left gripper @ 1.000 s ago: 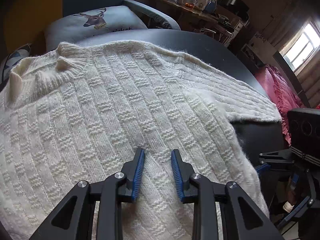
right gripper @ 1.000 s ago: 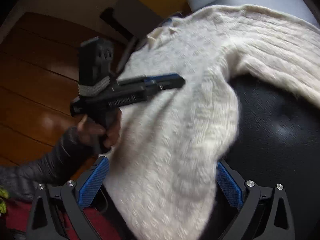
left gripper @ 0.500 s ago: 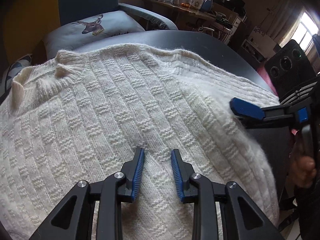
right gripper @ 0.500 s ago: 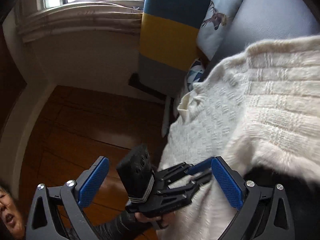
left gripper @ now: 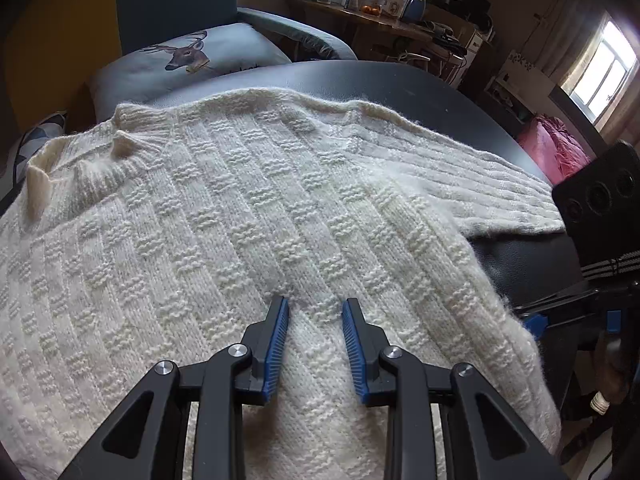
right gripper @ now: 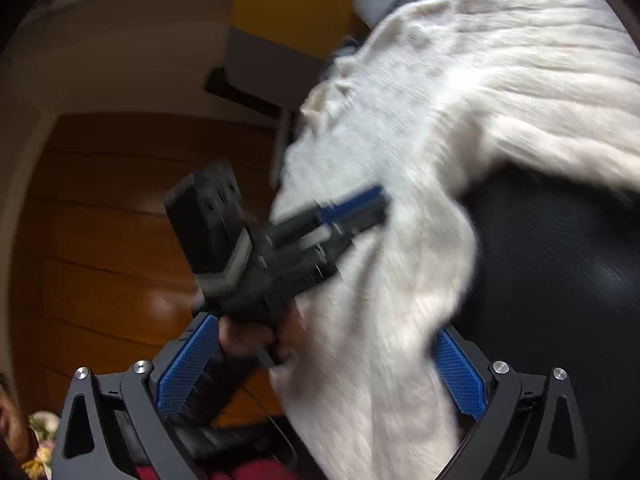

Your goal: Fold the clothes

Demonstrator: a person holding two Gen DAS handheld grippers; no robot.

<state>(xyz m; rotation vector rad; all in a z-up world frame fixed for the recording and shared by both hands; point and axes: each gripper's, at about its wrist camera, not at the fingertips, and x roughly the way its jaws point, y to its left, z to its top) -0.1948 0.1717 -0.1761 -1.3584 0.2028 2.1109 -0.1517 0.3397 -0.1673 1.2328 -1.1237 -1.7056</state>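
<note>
Cream knit sweater, spread over dark round tabletop; two hand-held grippers in attendance.

Sweater: basket-weave knit, collar toward the deer-print cushion, one sleeve lying toward the window side, hem edge drooping over the tabletop rim. Left gripper: over the sweater's body, jaws apart, holding nothing. Right gripper: at the overhanging hem, jaws wide apart, cloth hanging between them, not clamped; view blurred. Wooden floor below. A hand grips the left gripper's handle.
</note>
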